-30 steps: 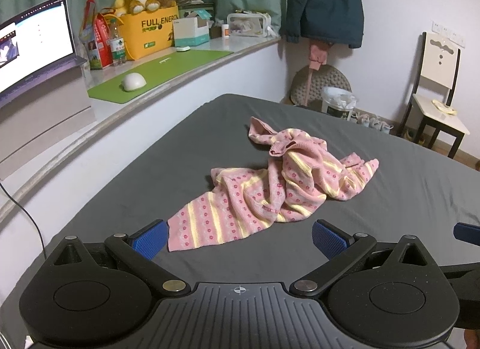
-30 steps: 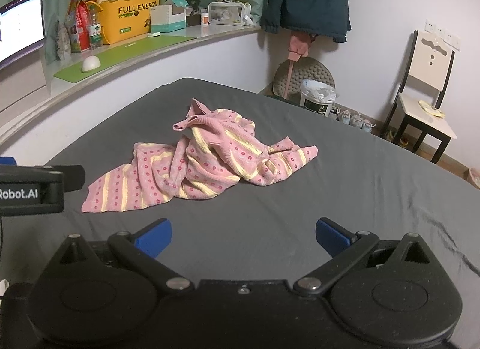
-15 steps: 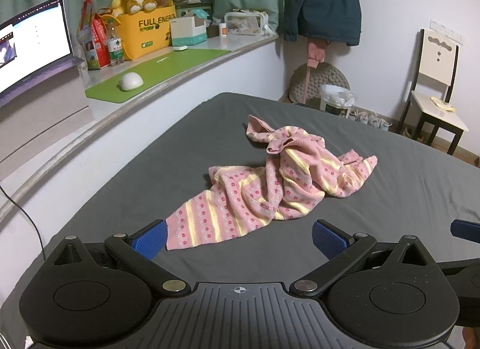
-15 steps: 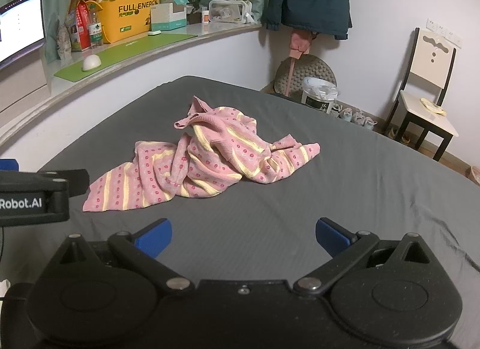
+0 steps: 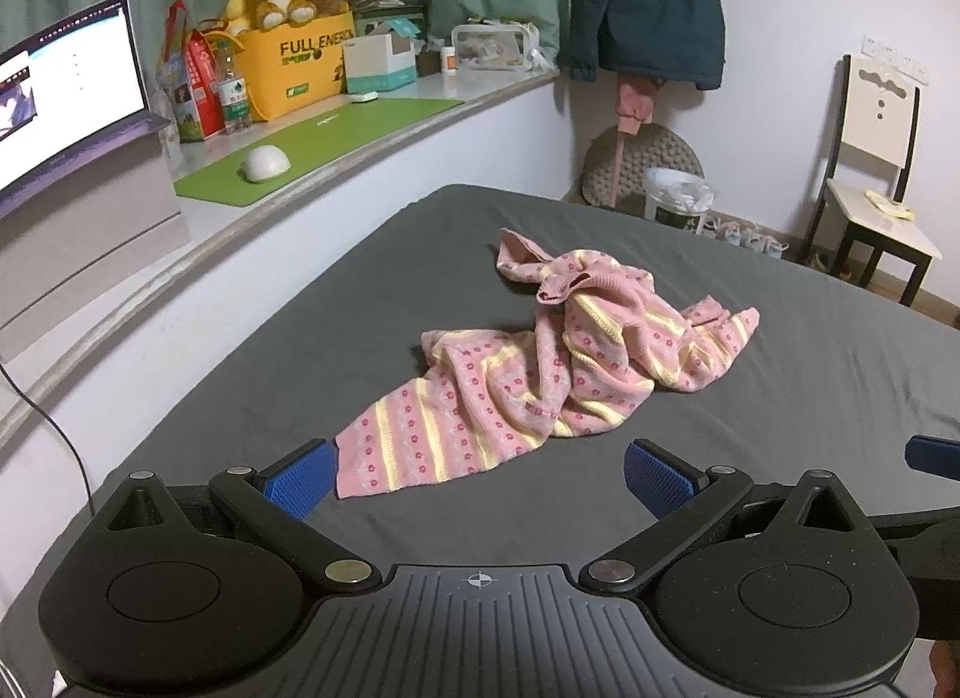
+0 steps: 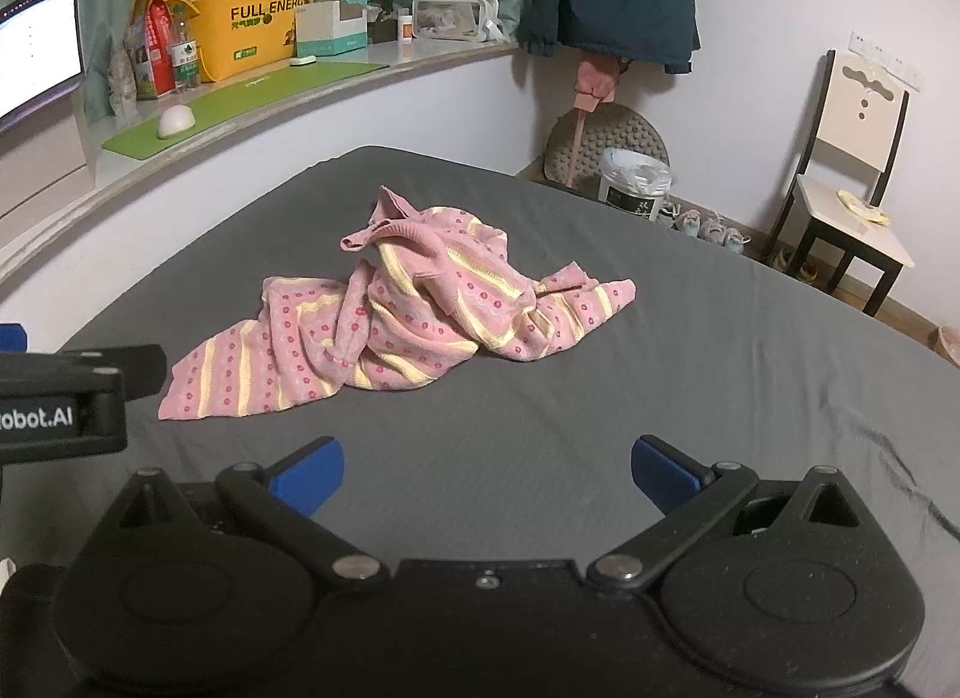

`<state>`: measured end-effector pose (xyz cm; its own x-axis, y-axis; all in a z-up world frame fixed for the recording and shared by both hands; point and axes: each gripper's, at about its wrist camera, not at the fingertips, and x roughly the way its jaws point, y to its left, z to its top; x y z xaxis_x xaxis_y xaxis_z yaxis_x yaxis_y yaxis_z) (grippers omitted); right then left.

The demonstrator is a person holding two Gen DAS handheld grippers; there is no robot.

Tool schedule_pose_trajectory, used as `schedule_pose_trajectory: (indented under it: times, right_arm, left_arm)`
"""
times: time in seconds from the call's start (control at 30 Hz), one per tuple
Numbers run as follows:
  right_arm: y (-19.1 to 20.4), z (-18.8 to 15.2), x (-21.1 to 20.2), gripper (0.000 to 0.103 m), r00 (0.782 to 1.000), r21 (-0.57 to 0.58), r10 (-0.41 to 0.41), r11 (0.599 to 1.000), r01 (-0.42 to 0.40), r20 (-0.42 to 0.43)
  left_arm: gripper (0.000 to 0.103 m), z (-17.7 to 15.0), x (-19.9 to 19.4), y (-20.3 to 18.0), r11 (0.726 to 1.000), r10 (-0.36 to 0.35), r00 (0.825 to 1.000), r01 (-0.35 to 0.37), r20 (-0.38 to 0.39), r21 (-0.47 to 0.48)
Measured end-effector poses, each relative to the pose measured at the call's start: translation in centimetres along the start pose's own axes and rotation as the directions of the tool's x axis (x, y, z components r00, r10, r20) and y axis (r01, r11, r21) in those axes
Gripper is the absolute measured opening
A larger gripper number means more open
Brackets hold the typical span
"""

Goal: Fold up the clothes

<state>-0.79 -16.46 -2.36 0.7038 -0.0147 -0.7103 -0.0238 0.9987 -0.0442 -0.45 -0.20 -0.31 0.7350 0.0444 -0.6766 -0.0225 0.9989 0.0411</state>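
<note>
A pink knitted garment with yellow stripes and red dots (image 5: 540, 362) lies crumpled on the dark grey bed (image 5: 300, 338). It also shows in the right wrist view (image 6: 396, 314). My left gripper (image 5: 480, 482) is open and empty, its blue pads just short of the garment's near corner. My right gripper (image 6: 486, 479) is open and empty, above bare sheet in front of the garment. The left gripper's body (image 6: 60, 398) shows at the left edge of the right wrist view.
A curved white ledge (image 5: 336, 158) runs along the bed's left and far side with a laptop (image 5: 66, 92), a yellow box (image 5: 294, 68) and a green mat (image 5: 318, 140). A chair (image 5: 870, 176), a bin (image 5: 675, 206) and a hanging jacket (image 5: 648, 2) stand beyond the bed.
Both grippers have moved slightly forward toward the garment. The garment has not moved and both grippers stay open.
</note>
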Motion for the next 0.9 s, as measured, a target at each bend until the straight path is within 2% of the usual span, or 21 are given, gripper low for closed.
schedule_pose_trajectory:
  times: [0.6,0.9]
  right_arm:
    - [-0.3,-0.1,0.6,0.103,1.000,0.009,0.005,1.000,-0.005,-0.007]
    - [-0.9,-0.7,3.2,0.103,1.000,-0.003,0.007,1.000,-0.007,-0.029]
  left_arm:
    - [0.103,-0.1,0.6,-0.4,1.000,0.028,1.000,-0.028,-0.011,-0.006]
    - [0.103,-0.5,3.3,-0.6,0.999,0.048,0.999,-0.048,-0.015,-0.003]
